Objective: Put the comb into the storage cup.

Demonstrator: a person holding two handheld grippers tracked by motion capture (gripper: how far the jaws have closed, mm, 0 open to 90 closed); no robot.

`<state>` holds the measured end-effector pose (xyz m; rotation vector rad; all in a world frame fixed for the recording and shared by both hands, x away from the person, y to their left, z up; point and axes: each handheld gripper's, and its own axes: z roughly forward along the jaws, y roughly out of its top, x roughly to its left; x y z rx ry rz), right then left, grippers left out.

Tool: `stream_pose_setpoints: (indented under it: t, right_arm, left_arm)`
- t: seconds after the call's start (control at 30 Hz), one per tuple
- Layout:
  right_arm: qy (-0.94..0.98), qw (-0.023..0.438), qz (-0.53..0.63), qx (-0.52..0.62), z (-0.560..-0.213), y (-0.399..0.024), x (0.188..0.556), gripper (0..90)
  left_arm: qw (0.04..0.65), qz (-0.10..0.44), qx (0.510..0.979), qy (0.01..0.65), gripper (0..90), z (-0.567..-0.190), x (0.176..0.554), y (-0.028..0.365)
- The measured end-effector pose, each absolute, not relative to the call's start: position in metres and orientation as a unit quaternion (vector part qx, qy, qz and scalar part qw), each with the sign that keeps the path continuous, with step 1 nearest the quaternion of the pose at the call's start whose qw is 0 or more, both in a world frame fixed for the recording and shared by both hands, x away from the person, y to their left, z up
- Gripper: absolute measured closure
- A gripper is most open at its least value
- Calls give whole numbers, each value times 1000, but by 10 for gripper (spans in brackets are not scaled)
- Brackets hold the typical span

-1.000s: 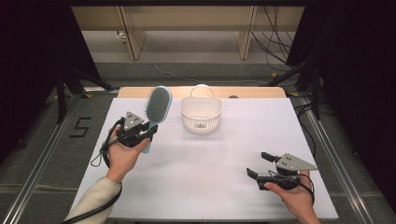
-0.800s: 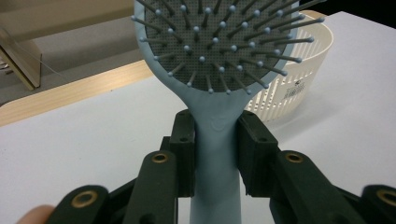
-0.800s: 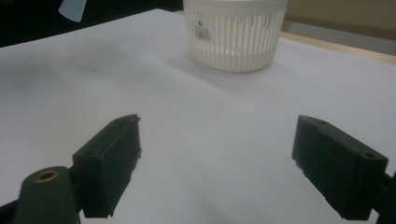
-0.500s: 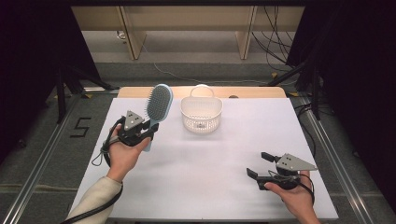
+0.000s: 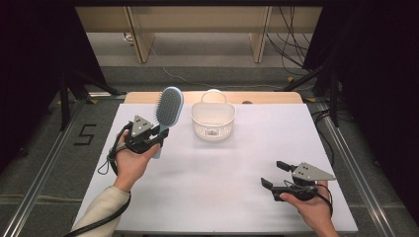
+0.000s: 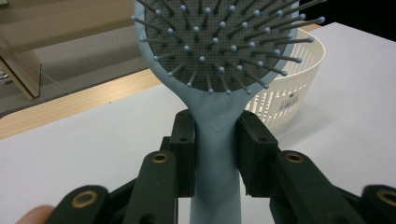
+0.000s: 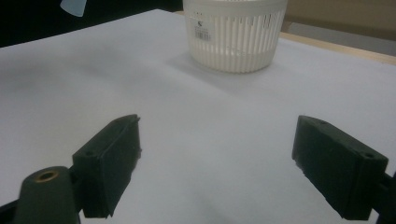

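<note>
Item: blue hairbrush (image 5: 166, 111), handle clamped in the left gripper (image 5: 150, 140), held above the table (image 5: 207, 197) left of the white basket (image 5: 213, 120). Right gripper (image 5: 273, 177) spread wide, holding nothing. No change from a second ago; transfer to the basket pending.

hairbrush (image 5: 168, 106) left of basket (image 5: 213, 120), basket on table (image 5: 217, 173) rear

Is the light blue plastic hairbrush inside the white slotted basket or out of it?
Out. The light blue plastic hairbrush is clamped by its handle in the left gripper, left of the white slotted basket.
</note>
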<state>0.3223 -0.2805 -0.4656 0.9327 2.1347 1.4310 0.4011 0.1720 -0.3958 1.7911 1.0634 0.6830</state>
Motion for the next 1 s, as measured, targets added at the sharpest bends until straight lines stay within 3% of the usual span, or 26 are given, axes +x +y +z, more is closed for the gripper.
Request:
stream_pose_setpoints:
  t: [1.0]
  right_arm:
    - [765,201,511,337,-466,-281,323,162]
  left_arm:
    - [468,281,724,421,699,-388,406,167]
